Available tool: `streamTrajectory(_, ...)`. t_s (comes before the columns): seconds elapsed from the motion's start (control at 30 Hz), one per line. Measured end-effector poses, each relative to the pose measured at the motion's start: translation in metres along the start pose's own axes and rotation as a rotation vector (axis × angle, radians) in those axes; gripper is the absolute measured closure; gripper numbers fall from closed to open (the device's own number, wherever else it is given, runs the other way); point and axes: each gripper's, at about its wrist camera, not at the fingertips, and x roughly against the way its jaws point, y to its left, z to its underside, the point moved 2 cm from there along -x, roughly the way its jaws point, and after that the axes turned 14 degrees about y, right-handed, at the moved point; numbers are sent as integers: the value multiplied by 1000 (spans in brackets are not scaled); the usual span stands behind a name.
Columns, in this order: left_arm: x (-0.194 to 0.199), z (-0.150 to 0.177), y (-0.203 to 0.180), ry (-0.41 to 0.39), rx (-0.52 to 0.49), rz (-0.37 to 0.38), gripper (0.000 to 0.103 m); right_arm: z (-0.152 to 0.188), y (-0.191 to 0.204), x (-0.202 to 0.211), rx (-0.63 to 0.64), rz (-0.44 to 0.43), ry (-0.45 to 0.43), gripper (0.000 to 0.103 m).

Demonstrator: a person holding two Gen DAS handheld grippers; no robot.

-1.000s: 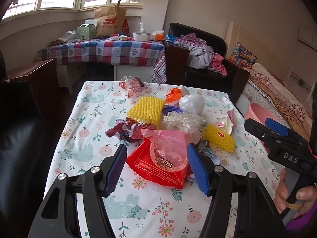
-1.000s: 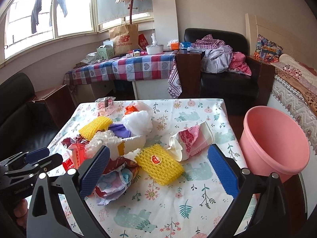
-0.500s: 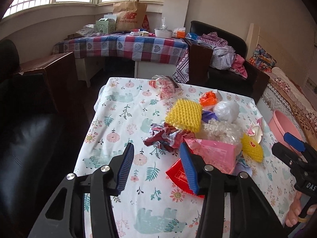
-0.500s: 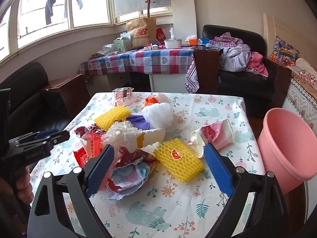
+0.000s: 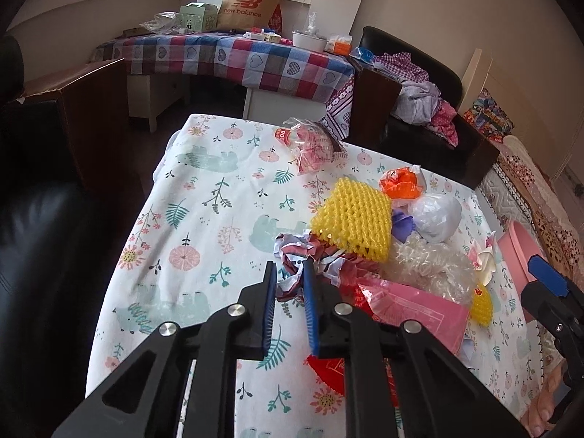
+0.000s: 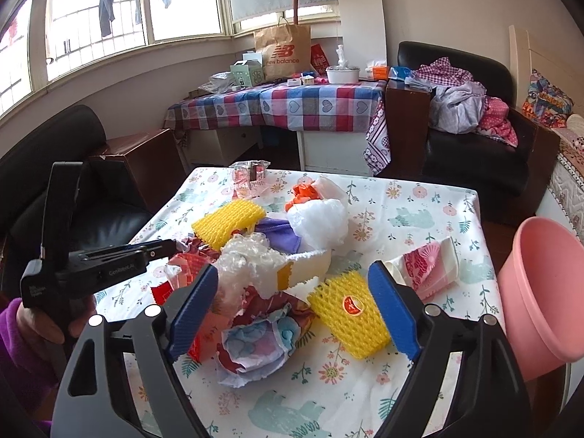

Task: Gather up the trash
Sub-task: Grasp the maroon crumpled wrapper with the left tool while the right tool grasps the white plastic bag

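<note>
- Trash lies heaped mid-table on the floral tablecloth (image 5: 204, 197): a crumpled red-and-white wrapper (image 5: 310, 255), two yellow foam nets (image 5: 356, 217) (image 6: 348, 308), a white plastic bag (image 6: 317, 221), clear bubble wrap (image 5: 430, 266), a pink packet (image 5: 412, 310).
- Left gripper (image 5: 288, 284) has its blue pads nearly together, pinching the near edge of the crumpled red-and-white wrapper.
- Right gripper (image 6: 292, 299) hangs with fingers spread wide over the smaller foam net and crumpled paper.
- Pink bucket (image 6: 544, 292) stands beside the table's right edge.

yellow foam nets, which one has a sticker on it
The yellow net between the right tongs has a red sticker; the far net shows none.
</note>
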Motion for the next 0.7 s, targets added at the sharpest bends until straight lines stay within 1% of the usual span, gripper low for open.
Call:
streamTrajectory(0.03, 3, 1, 1, -12, -1, -2, 95, -3, 1, -2, 0, -10, 6, 21)
streamTrajectory(0.13, 15, 6, 3, -36, -2, 0, 95, -13, 6, -9, 11, -44, 30, 26)
streamTrajectory(0.33, 41, 12, 9, -92, 3, 23, 95, -40, 30, -31, 52, -142, 102, 27)
streamTrajectory(0.4, 47, 15, 11, -103, 3, 19, 95, -48, 39, -38, 68, -155, 119, 28)
streamTrajectory(0.6, 53, 19, 23, -117, 14, -8, 96, -62, 68, -62, 161, -125, 183, 32)
streamTrajectory(0.7, 50, 19, 29, -104, 22, -28, 96, -72, 80, -78, 205, -100, 229, 32)
